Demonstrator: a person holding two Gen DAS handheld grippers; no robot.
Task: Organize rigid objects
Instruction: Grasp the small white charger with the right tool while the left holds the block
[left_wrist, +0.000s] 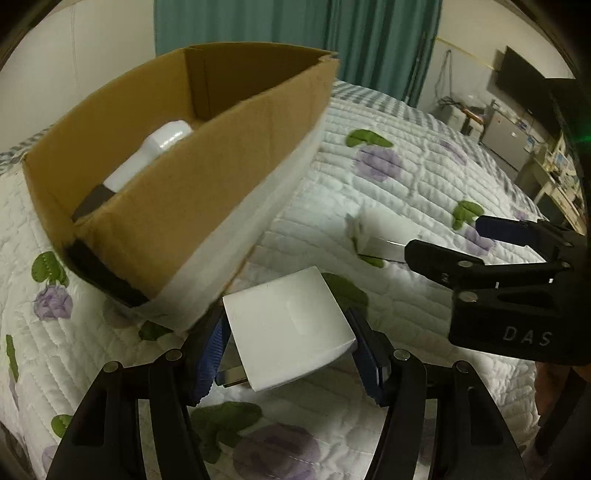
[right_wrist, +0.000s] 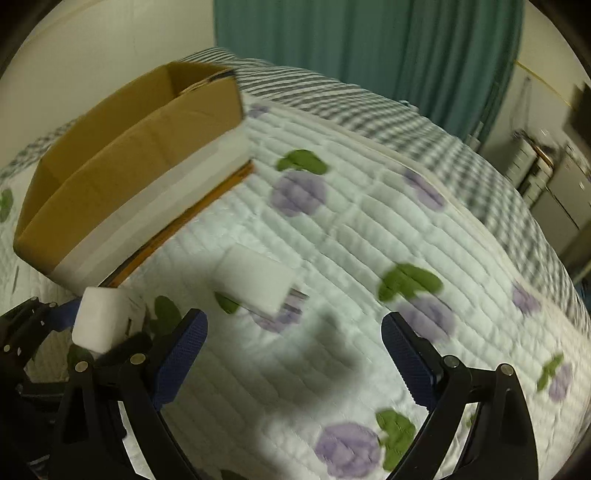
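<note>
The left gripper (left_wrist: 291, 350) is squeezing a white square plastic plug block (left_wrist: 288, 328); the right gripper (right_wrist: 295, 354) is hanging wide open with nothing in it. The block could slip and miss the brown cardboard box (left_wrist: 207, 177).

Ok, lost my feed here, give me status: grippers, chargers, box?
Left gripper shut on white charger. Right gripper open, above second charger on quilt. Cardboard box near, path clear.

Charger (right_wrist: 255, 278) beside box (right_wrist: 122, 173) (on quilt (right_wrist: 369, 240)).
</note>
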